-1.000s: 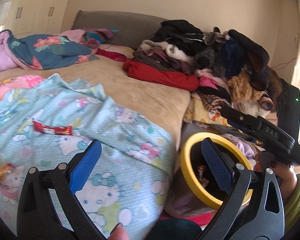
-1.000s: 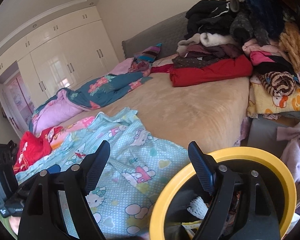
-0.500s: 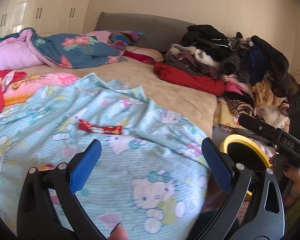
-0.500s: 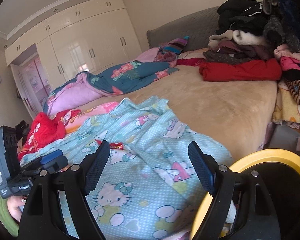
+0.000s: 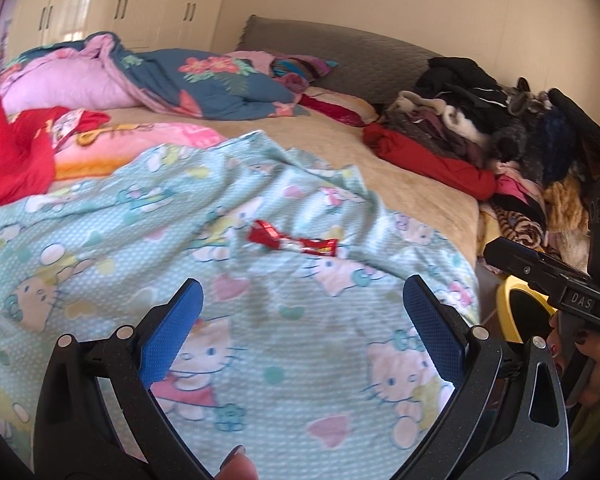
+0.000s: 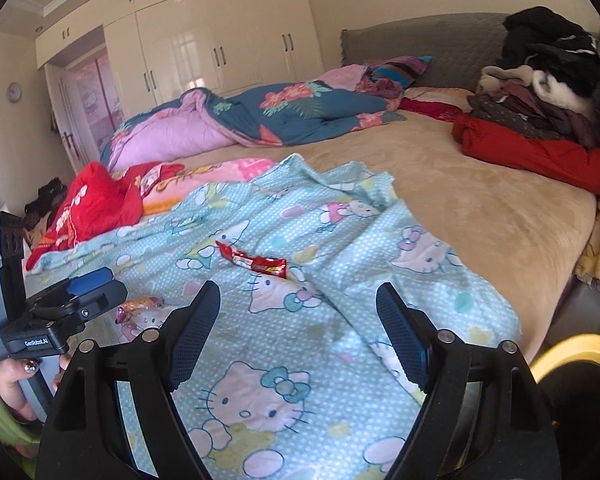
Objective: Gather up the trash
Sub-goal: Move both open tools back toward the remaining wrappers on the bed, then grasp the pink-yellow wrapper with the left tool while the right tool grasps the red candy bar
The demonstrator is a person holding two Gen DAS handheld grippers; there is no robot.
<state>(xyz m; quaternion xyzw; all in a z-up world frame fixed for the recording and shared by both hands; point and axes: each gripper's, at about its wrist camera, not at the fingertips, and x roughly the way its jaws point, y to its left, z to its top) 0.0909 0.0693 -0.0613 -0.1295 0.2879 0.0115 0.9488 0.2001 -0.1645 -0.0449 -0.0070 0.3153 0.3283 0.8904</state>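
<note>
Lying across a pale blue cartoon-cat blanket [image 6: 300, 320] on a bed [image 6: 480, 208] is a red wrapper [image 6: 256, 261], long, thin and crinkled, just ahead of both grippers. It looks very light, soft and slick, likely to slide or fold under a pad; the middle of its length seems the surest place to pinch, with care not to catch the loose blanket folds beneath. A second, orange wrapper [image 6: 140, 303] lies to the left, partly behind the left gripper's body. The left gripper [image 5: 302, 302] and right gripper [image 6: 298, 304] both stand wide apart, holding nothing. A yellow-rimmed bin [image 6: 572, 350] sits at the bed's right edge. A clothes pile [image 5: 500, 128], a red garment [image 6: 96, 204] and a floral quilt [image 6: 292, 116] lie well apart from the wrapper; nothing blocks the reach
</note>
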